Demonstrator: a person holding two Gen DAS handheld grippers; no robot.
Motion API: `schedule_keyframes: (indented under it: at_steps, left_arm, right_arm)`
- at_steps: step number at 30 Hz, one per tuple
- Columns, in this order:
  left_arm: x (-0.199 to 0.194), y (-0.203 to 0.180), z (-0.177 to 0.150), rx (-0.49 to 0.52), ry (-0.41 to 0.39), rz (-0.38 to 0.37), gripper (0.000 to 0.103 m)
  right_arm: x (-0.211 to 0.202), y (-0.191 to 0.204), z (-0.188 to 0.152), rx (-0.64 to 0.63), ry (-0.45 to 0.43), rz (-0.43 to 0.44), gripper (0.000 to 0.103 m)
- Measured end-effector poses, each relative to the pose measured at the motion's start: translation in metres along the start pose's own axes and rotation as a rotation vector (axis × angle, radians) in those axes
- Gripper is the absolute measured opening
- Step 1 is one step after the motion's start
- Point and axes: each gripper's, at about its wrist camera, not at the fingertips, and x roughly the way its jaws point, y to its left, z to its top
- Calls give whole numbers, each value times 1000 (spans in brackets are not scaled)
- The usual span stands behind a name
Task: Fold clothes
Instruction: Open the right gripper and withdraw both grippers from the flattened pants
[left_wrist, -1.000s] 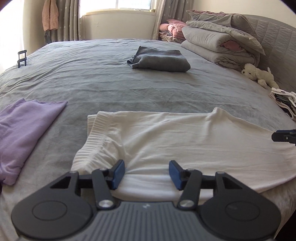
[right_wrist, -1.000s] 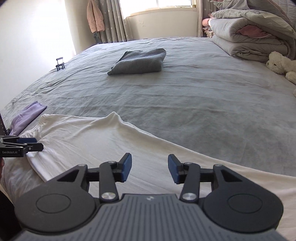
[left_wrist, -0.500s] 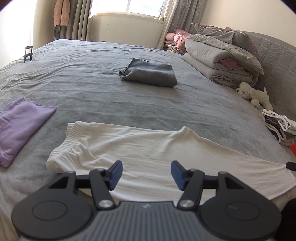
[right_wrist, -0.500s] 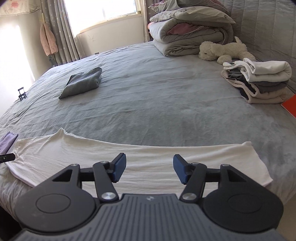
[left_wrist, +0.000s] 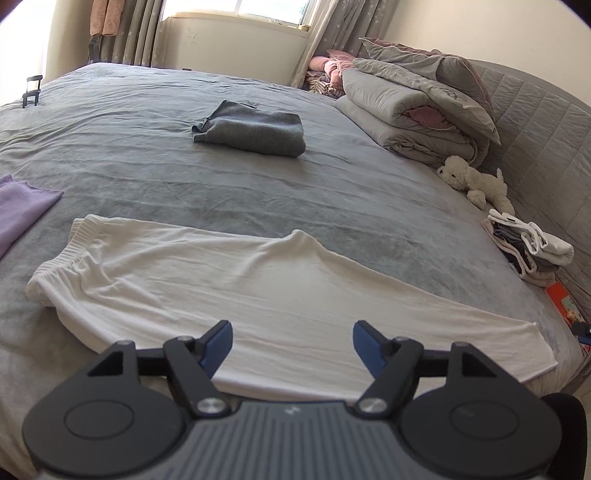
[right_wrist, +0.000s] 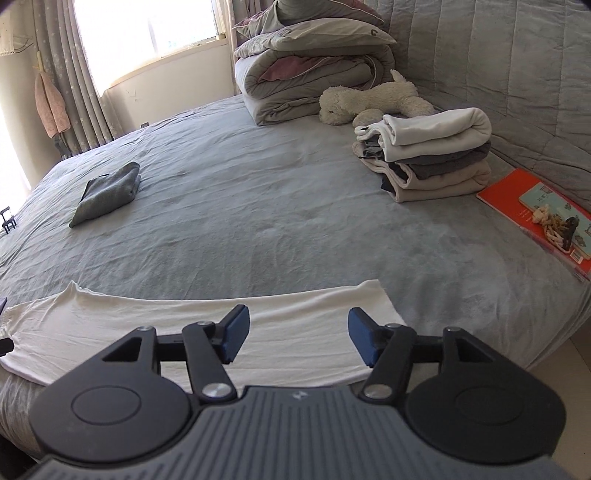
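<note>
Garment: white trousers (left_wrist: 258, 291) laid flat along the near edge of the bed (left_wrist: 258, 192), spanning most of the lower middle of both frames; elastic waistband at left of the left wrist view, leg hem at lower right.
Left gripper (left_wrist: 291, 343): released, jaws wide apart, nothing held; blue pads (left_wrist: 218, 341) sit over the near edge of the trousers, roughly mid-length. Contact with cloth: cannot tell.
Right gripper (right_wrist: 299, 336): released too, jaws spread, nothing held; it sits over the hem end of the trousers (right_wrist: 207, 325), with the hem corner just right of its right pad.
Grey folded item (left_wrist: 255, 129): upper middle of the left wrist view, well apart from the trousers; upper left region in the right wrist view (right_wrist: 107, 192).
Purple cloth (left_wrist: 22, 206): left edge of the left wrist view, near the waistband, not touching.
Folded stack (right_wrist: 424, 155): right of centre in the right wrist view, white piece on top, by the headboard.
Plush toy (right_wrist: 369, 101): just behind the stack, touching the rolled duvet (right_wrist: 310, 77).
Red book (right_wrist: 539, 214): right edge, beside the stack.
</note>
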Motion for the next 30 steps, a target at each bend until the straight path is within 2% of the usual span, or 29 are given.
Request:
schedule_keyframes:
  at_steps: [11,24,27,29,30]
  left_arm:
    - [14,-19,-2,33,32,-11,73]
    - [30,-28,-9,31,73,-27,73]
    - [31,-27,-10,23,76,-35,73]
    - [31,-26,-11,18,78,-40,73]
    - [32,-25,-11,16,79,-43,73]
  right_arm:
    - [46,-56,-5,104,93,-110,63]
    - [82,-63,-17,110,161,-184,63]
    - [85,-62,-16,90,178,-184,58]
    - [87,-59,-16,74,188,-183,50]
    - [87,-58,-16,65,190,-180,42]
